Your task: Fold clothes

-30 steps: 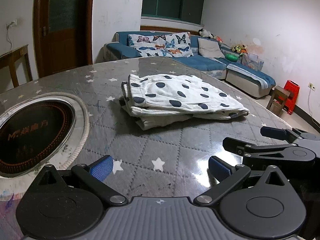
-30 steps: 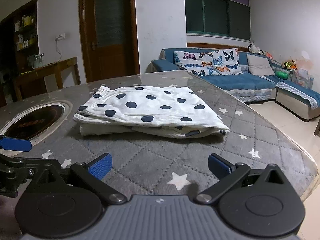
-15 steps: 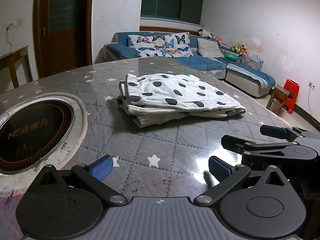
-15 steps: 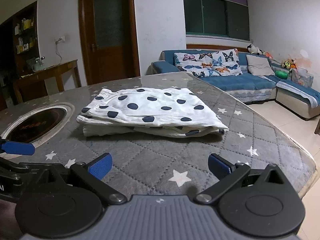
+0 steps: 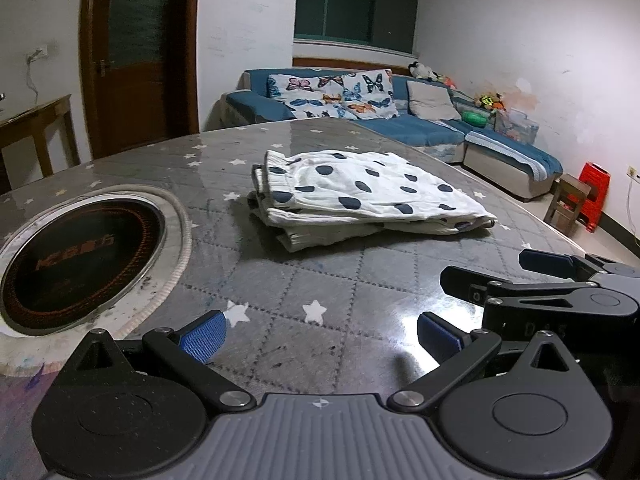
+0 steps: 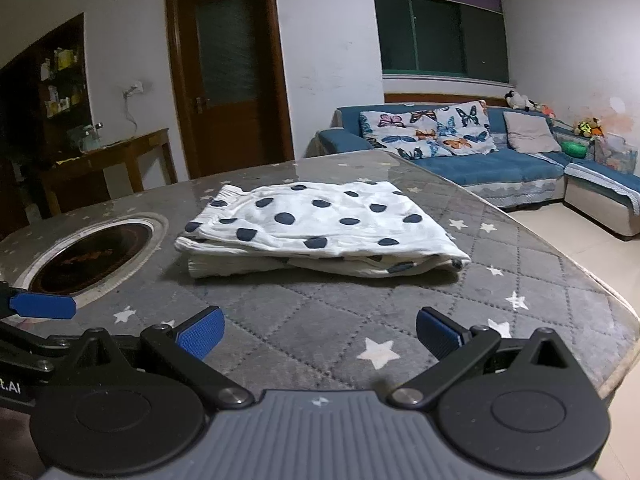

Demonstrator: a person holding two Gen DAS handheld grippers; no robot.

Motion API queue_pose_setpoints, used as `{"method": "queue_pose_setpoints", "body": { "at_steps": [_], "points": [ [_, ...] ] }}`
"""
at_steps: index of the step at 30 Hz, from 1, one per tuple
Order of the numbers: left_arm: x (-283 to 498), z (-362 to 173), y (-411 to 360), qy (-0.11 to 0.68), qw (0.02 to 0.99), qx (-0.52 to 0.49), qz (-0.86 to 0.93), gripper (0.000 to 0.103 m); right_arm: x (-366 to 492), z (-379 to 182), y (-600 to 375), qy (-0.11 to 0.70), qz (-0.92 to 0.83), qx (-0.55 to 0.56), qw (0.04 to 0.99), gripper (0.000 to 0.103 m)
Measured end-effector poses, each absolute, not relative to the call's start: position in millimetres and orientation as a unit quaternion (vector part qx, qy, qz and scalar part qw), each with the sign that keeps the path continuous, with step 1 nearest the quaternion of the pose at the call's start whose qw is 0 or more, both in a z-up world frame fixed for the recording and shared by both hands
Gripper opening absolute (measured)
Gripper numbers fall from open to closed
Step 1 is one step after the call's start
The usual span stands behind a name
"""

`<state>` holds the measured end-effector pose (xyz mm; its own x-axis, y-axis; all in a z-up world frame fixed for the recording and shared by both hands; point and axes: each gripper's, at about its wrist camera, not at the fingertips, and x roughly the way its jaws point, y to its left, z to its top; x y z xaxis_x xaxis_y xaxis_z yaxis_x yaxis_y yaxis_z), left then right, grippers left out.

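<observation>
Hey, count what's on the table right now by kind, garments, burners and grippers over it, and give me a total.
Folded polka-dot garment: 1
Built-in round burner: 1
Grippers, left gripper and right gripper, both open: 2
Total: 4

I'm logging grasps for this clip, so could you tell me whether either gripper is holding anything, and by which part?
Nothing is held: the left gripper and right gripper are open, short of the folded garment.
</observation>
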<state>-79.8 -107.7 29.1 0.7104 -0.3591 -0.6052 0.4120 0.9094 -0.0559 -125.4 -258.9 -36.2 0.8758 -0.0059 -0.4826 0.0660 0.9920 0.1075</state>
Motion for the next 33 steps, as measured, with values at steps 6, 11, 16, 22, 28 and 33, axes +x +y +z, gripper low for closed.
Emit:
{"method": "queue_pose_setpoints", "body": {
  "at_steps": [6,11,16,22,28,33],
  "points": [
    [-79.2,30.9,-102.3,0.315,0.927,0.037,-0.200,0.103,-122.3,-33.8,-252.1,0.247,-0.009,0.056,0.967,0.103],
    [-77.8,30.8,-102.2,0.315,0.926,0.036,-0.204,0.103,-123.2,-33.7,-250.7,0.249,-0.015,0.054,0.967,0.103],
    [-75.6,29.4,-103.3,0.313,0.926,0.037,-0.209,0.103,-123.8,-32.4,-253.8,0.251,-0.028,0.057,0.966,0.103],
    [-73.3,28.6,-98.5,0.310,0.925,0.028,-0.216,0.103,-124.1,-30.6,-251.0,0.254,-0.034,0.056,0.965,0.103],
    [-73.1,30.3,-95.2,0.306,0.925,0.023,-0.223,0.103,-127.4,-25.0,-245.5,0.252,-0.039,0.046,0.966,0.103],
    [-73.5,32.2,-93.3,0.302,0.925,0.019,-0.230,0.103,-129.6,-20.6,-244.4,0.248,-0.042,0.043,0.967,0.103]
  ]
}}
